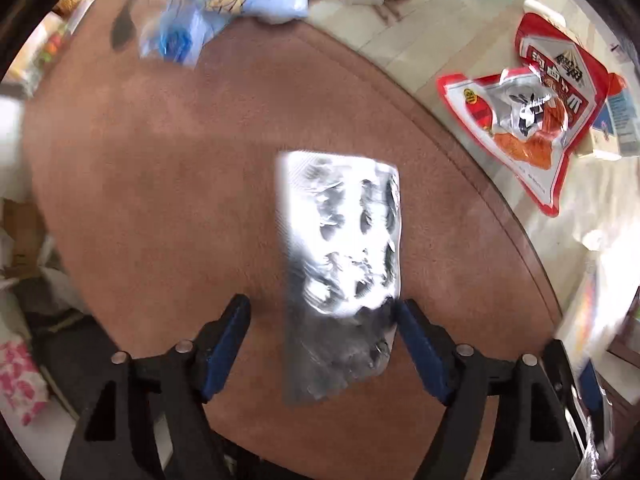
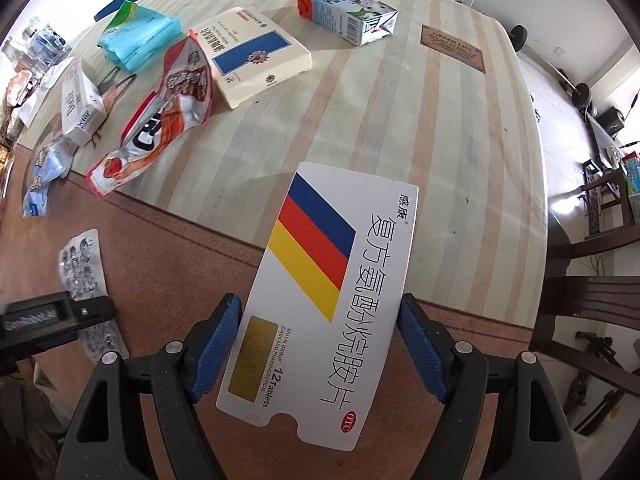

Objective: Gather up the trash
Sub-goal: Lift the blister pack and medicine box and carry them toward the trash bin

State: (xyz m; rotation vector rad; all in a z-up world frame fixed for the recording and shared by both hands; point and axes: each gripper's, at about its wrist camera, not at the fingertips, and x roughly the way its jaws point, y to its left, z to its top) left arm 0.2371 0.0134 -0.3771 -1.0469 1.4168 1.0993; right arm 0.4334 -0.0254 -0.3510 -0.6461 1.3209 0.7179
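Observation:
A silver blister pack (image 1: 340, 240), blurred, lies lengthwise between the fingers of my left gripper (image 1: 322, 316) above the round brown mat (image 1: 152, 168). The right pad touches its edge; the left pad stands clear of it, so the jaws are open. Whether the pack rests on the mat I cannot tell. In the right wrist view the same blister pack (image 2: 80, 264) sits at the left under a black part of the left gripper. My right gripper (image 2: 316, 316) is shut on a white medicine box (image 2: 332, 280) with blue, red and yellow stripes, held above the mat's edge.
On the striped table (image 2: 440, 140) lie a torn red snack wrapper (image 2: 168, 116), a white-and-blue medicine box (image 2: 256, 60), a milk carton (image 2: 348, 16), a teal bag (image 2: 136, 36) and a small white box (image 2: 80, 108). A pale blue wrapper (image 1: 224, 8) lies beyond the mat. A dark chair (image 2: 592, 300) stands at the right.

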